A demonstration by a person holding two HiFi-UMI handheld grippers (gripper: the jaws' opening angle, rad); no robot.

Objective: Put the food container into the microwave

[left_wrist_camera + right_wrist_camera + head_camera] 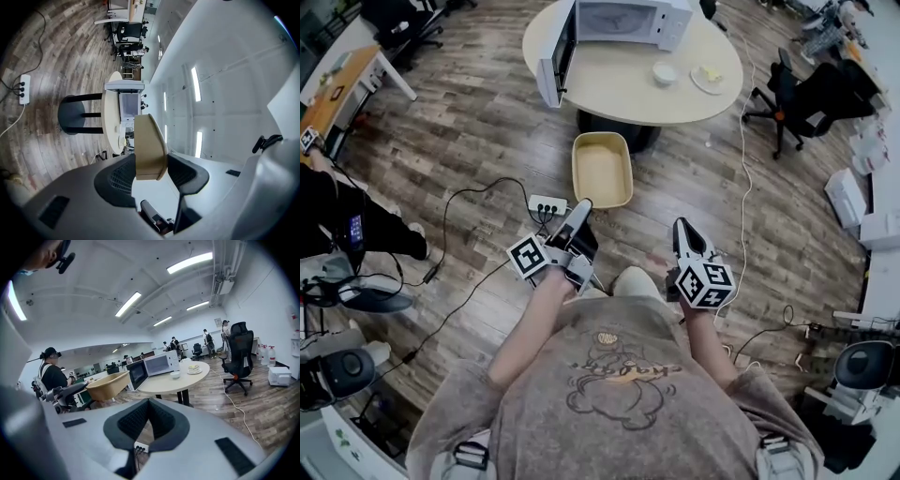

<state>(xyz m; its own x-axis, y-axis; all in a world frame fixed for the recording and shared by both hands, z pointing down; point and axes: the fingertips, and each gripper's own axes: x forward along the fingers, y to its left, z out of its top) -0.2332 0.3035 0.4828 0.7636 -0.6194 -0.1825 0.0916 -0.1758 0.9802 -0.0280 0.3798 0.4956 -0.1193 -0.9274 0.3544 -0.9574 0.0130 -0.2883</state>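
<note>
Item 1, L gripper [580, 208], lower centre of head view: you're holding it pointing fwd, jaws pinching the near rim of the food container [602, 171]. In the left gripper view the container's tan wall [149, 140] is sitting clamped betw. both pads, frame centre. Item 2, food container: tan, rectangular, open-topped, hanging over the wood floor [469, 122] just below the round table [619, 89], centre of head view. It's outside the microwave [633, 21]. In the right gripper view it's showing at centre left [108, 385]. Item 3, R gripper [682, 226], lower right of centre: you're carrying it beside the L one, apart from it, jaws pressed together w/ nothing betw. them, as the right gripper view [148, 401] is showing. Item 4, microwave: white, standing at the top of the head view on the round table, its door [555, 54] swinging open toward upper left. Item 5, tabletop misc.: a small white bowl [665, 72] and a plate [709, 78] w/ yellowish food, sitting near each other, to the right of the microwave. Item 6, floor: a white power strip [547, 203] w/ cables plugged in, lying just left of the L gripper's tip. Item 7, a black office chair [787, 94], standing upper right, well apart from the table.
</note>
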